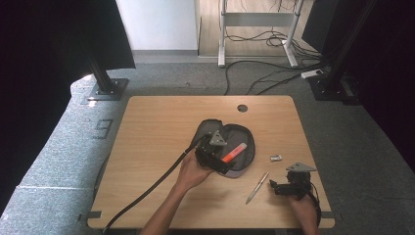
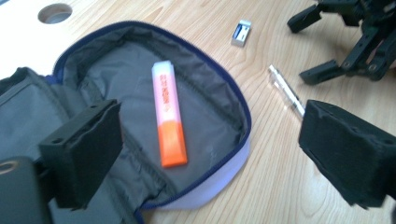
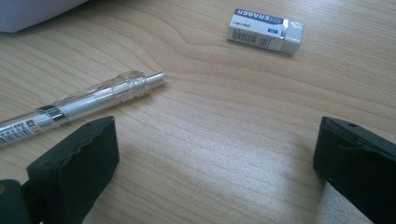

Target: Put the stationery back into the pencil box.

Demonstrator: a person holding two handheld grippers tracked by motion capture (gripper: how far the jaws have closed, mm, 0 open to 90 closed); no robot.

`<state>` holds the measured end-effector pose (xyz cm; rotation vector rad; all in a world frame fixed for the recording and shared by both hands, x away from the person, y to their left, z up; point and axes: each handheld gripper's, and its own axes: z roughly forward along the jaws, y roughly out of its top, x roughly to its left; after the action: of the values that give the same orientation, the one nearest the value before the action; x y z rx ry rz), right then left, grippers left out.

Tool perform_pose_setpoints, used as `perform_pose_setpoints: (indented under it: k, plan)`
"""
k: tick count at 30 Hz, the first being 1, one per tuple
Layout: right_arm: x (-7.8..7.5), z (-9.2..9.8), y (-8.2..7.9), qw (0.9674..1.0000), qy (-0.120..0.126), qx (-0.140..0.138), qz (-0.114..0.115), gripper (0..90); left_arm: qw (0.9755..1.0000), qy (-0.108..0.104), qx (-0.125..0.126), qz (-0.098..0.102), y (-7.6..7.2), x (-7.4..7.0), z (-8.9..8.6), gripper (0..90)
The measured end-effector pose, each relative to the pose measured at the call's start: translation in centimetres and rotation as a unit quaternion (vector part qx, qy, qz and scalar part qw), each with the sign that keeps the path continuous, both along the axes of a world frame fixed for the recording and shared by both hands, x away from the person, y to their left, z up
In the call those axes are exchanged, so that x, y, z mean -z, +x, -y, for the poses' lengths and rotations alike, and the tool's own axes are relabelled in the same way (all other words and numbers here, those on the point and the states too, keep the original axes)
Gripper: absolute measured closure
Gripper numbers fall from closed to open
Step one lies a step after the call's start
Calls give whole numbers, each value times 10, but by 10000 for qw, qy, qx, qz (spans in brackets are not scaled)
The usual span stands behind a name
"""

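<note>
Surface: a wooden table point(image 1: 156, 147) with a round cable hole point(image 1: 242, 108) near its far edge, at the middle.

Pencil case: a grey pouch point(image 1: 244, 159) with a blue zip edge, lying unzipped and spread open just right of the table's centre; the left gripper view looks straight into its lined interior point(image 2: 205, 107).

Highlighter: an orange and pale pink marker point(image 2: 168, 119) lying flat on the lining inside the open pouch, orange end toward the near edge of the table; in the high view it shows as an orange bar point(image 1: 234, 152) within the pouch.

Left gripper: the left gripper point(image 1: 211, 155) is held over the near left part of the pouch; its jaws stand wide apart with nothing between the pads, and the highlighter lies free beyond them point(image 2: 210, 154).

Right gripper: the right gripper point(image 1: 280, 188) hovers near the table's near right corner; its jaws are spread wide over bare wood and touch nothing point(image 3: 215, 172).

Pen: a clear-barrelled pen point(image 1: 257, 187) lying on the table between the pouch and the right gripper, slanted toward the near edge; its tip end lies just beyond the right gripper's one jaw point(image 3: 88, 103).

Eraser: a small white eraser in a printed sleeve point(image 1: 276, 157), on the table right of the pouch, well apart from the pen point(image 3: 265, 30).
</note>
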<state>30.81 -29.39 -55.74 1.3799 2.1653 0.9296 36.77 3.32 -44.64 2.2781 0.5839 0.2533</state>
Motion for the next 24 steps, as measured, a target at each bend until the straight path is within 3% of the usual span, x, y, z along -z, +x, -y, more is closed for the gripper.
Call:
perform_pose_setpoints:
  k: [4,9,24]
  plan:
    - [0,0,0,10000,3,4,-6,0,9999,145,-31,19,-6,4,-6,13]
    - [0,0,0,10000,1,2,-3,0,9998,174,-43,17,-13,6,-13,0]
    - [0,0,0,10000,-1,-4,-4,0,9997,65,-240,62,-39,13,-49,0]
